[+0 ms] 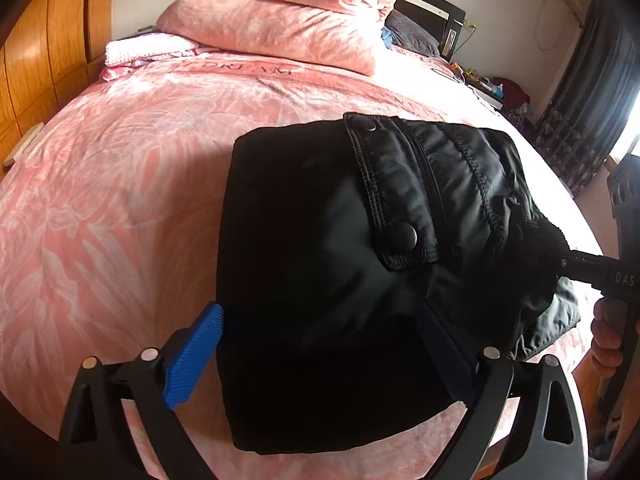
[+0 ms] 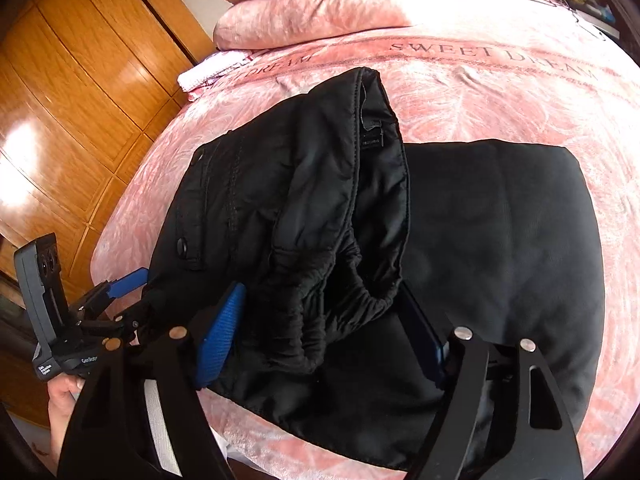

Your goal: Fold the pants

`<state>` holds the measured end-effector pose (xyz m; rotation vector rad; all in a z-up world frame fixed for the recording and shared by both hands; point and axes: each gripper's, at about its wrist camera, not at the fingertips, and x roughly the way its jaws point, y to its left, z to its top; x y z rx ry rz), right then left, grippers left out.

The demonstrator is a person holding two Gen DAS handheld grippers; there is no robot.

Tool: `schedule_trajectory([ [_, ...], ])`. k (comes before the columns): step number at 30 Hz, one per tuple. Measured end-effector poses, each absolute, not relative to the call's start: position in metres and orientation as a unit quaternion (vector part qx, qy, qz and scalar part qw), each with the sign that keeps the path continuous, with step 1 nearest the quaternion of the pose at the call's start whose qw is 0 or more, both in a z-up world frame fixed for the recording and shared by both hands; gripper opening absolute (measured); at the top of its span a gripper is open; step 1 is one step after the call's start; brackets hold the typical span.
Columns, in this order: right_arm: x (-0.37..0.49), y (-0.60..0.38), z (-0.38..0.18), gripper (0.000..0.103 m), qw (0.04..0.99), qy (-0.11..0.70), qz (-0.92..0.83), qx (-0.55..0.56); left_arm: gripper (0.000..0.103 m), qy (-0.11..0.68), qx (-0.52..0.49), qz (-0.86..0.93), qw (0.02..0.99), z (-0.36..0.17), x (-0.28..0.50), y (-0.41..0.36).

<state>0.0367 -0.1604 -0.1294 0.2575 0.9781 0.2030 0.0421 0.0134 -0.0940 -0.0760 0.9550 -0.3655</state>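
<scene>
**Folded black pants on the bed, both hand-held grippers at the near edge**

Left wrist view: the black pants (image 1: 340, 240) fill the middle and lower right of the frame, lying on the pink bed cover (image 1: 120, 200) as a compact bundle, with a snap-buttoned pocket flap (image 1: 400, 208) turned upward. The left hand-held gripper (image 1: 324, 356) stands spread wide at the bottom of the frame, one blue pad just off the bundle's left edge and the other, in shadow, over its right part. The pads do not appear to press on anything, so I read it as released, probably let go so the fold can settle flat. At the right edge the right hand-held gripper (image 1: 560, 260) reaches in against the cloth, a hand (image 1: 604, 340) below it. Pink pillows (image 1: 288, 12) are stacked at the top.

Right wrist view: the elastic waistband (image 2: 352, 280) lies bunched at lower centre, draped over the flatter folded legs that spread to the right. The right hand-held gripper (image 2: 320, 332) straddles that gathered waistband, a pad at either side; whether they pinch it I cannot tell. Likely it is placed there to tuck the loose waist down. At lower left the left hand-held gripper (image 2: 132, 292) sits at the bundle's edge. A wooden wardrobe (image 2: 80, 100) fills the upper left.
</scene>
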Motion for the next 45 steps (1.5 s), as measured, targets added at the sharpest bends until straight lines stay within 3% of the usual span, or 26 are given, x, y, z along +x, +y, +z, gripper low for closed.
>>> schedule_trajectory([
  [7, 0.039, -0.153, -0.138, 0.044, 0.874, 0.466, 0.091, 0.106, 0.099, 0.461, -0.042, -0.160, 0.872, -0.094, 0.040, 0.022],
  [16, 0.031, -0.143, -0.123, 0.027, 0.889, 0.442, 0.088, 0.076, 0.099, 0.466, -0.061, -0.146, 0.871, -0.092, 0.037, 0.036],
  [31, -0.018, -0.207, -0.027, 0.026, 0.925, 0.358, 0.085, 0.101, 0.099, 0.423, -0.075, -0.199, 0.881, -0.064, 0.037, 0.015],
  [45, -0.031, -0.274, -0.100, 0.029, 0.889, 0.434, 0.028, 0.143, 0.099, 0.427, -0.003, -0.230, 0.874, -0.061, 0.040, -0.047],
])
